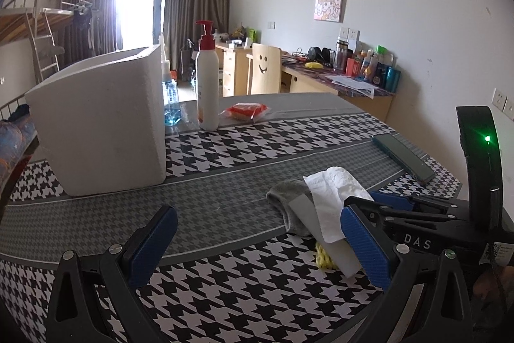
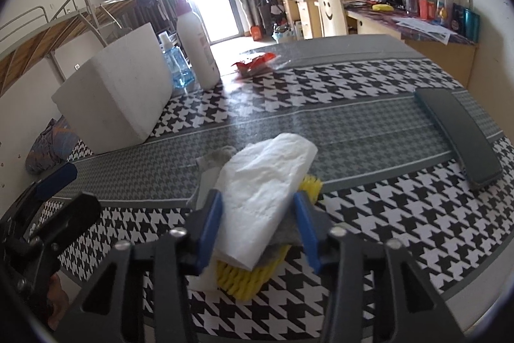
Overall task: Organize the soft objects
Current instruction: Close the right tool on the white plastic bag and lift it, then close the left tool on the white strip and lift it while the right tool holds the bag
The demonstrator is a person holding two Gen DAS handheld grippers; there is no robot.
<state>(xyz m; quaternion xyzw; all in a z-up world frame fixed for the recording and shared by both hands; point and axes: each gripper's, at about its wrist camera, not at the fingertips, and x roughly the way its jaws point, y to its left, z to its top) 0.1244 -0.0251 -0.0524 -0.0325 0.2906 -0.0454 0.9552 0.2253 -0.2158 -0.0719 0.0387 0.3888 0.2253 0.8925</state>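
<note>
Right tool (image 2: pixel 257 224) clamped the stack — white tissue (image 2: pixel 266 179), grey sock (image 1: pixel 289 204), yellow foam net (image 2: pixel 247 275); left tool (image 1: pixel 257 246) spread wide, holding nothing.

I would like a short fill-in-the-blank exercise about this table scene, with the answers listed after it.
1. The right tongs close around a stack topped by a white ___.
2. The left tongs are ___ and hold nothing.
3. The lotion bottle has a ___ pump.
4. The bottom item of the stack is ___ in colour.

Answers: tissue; open; red; yellow

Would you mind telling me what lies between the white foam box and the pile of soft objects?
Only bare houndstooth tablecloth separates the white foam box from the pile, shown in both wrist views.
</note>
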